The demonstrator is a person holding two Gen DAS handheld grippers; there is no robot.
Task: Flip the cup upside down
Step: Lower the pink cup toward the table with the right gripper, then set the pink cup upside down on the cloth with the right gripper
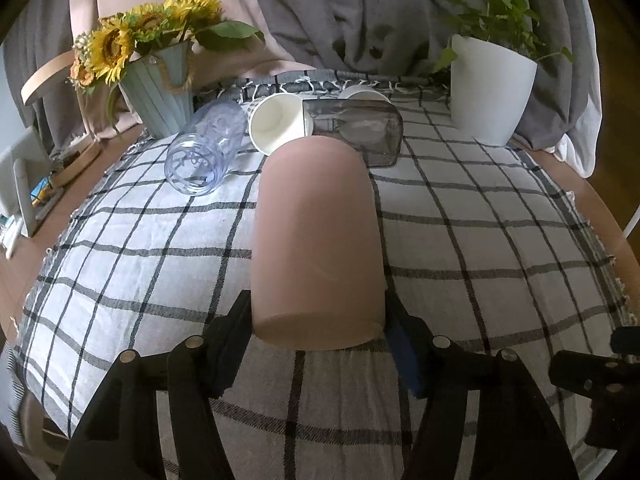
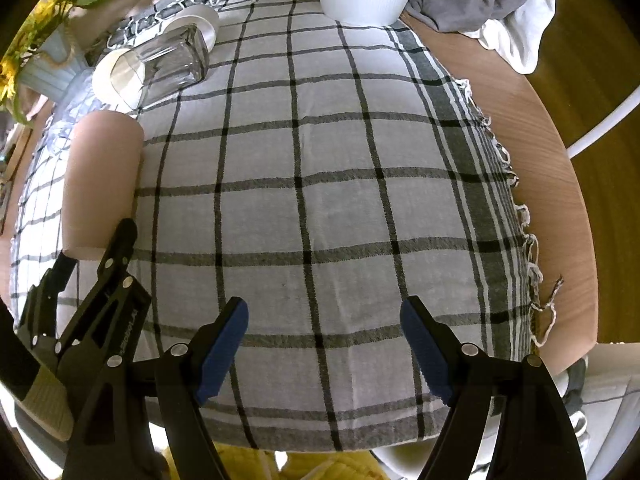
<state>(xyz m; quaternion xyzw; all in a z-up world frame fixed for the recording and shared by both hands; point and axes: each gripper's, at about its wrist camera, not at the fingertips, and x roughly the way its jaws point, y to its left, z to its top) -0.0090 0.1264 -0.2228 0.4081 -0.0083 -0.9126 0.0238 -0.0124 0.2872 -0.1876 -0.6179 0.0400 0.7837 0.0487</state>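
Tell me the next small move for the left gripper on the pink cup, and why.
Probably lift slightly, then begin rotating. The left gripper has its fingers on both sides of the pink cup, which lies on the checked cloth; the right gripper is open and holds nothing.

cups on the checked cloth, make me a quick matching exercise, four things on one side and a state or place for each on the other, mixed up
Things:
1. pink cup
2. clear plastic cup
3. white plant pot
4. right gripper

States:
a. open, holding nothing
b. standing at the far right of the cloth
c. between the left gripper's fingers
d. lying on its side near the sunflowers

Pairs: 1-c, 2-d, 3-b, 4-a
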